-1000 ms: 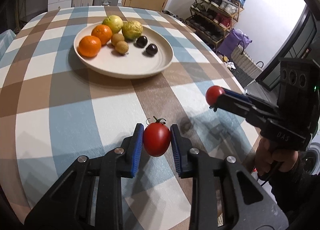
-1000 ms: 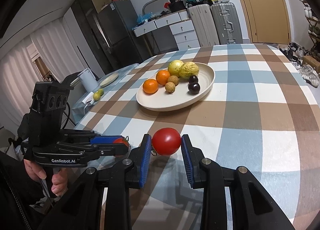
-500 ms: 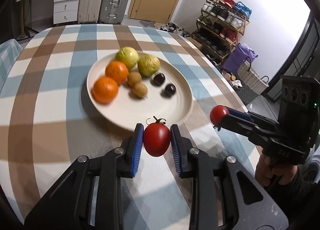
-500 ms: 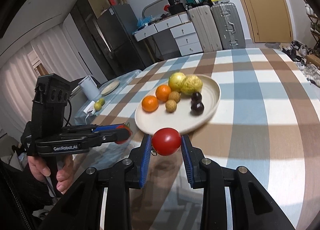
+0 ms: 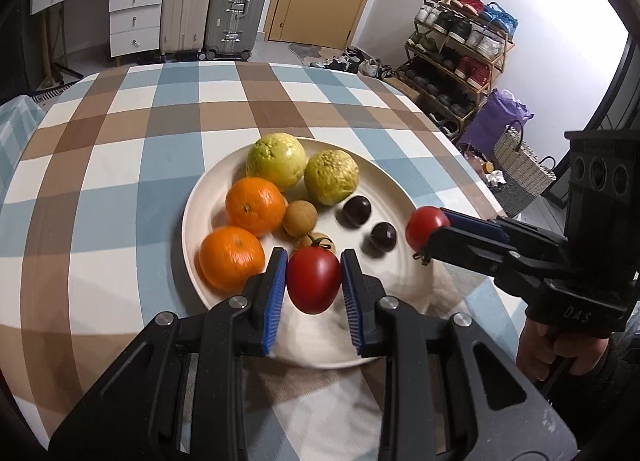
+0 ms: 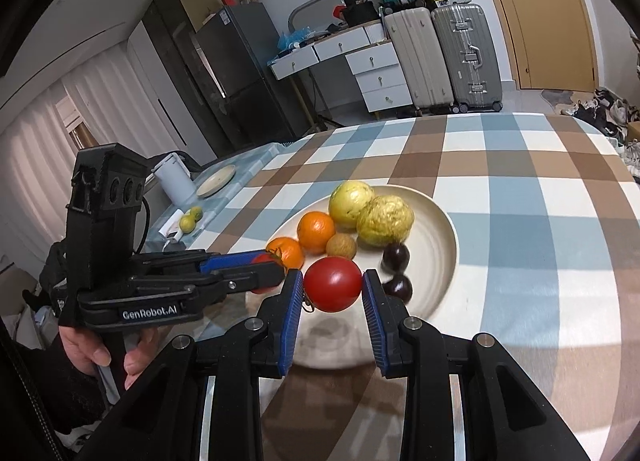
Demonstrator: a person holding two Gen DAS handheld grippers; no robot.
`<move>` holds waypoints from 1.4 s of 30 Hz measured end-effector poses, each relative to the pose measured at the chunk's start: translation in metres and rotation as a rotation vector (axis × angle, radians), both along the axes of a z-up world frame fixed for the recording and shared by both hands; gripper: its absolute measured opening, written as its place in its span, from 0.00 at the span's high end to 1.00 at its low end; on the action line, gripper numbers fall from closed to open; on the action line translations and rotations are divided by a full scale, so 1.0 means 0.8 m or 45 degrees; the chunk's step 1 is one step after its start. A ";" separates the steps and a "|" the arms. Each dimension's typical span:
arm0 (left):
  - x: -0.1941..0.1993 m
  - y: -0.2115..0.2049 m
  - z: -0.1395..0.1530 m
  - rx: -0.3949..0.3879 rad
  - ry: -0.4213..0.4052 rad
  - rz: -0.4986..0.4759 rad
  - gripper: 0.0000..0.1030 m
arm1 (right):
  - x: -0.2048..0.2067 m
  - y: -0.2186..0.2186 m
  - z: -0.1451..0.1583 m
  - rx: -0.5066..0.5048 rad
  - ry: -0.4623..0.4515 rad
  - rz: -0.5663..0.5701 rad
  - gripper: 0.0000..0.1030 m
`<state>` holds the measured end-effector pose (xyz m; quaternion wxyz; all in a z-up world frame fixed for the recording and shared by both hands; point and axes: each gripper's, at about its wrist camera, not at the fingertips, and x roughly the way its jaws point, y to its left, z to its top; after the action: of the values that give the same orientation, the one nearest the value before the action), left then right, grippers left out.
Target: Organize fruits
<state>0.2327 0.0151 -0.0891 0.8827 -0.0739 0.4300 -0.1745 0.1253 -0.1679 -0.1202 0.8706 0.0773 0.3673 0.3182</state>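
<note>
Checked cloth covers the worktop (image 5: 120, 165), where a cream plate (image 5: 400, 197) carries oranges, guavas and dark plums. Above its near rim, the left gripper (image 5: 313, 285) pinches a stemmed tomato (image 5: 313, 281); the right gripper (image 6: 332, 289) clamps a second tomato (image 6: 332, 284).

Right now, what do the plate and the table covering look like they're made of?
Plate: probably glazed ceramic, cream, smooth with a soft sheen; melamine is possible. Table covering: looks like woven cloth, matte plaid in blue, brown and white, draping over the edge.
</note>
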 end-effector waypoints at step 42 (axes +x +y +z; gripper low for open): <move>-0.036 0.004 0.056 0.069 -0.147 0.115 0.22 | 0.006 -0.020 0.026 0.063 -0.044 -0.175 0.15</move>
<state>0.2040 0.0180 -0.0440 0.9147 -0.0592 0.3792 -0.1267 0.1304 -0.1840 -0.0991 0.8944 0.1183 0.3380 0.2681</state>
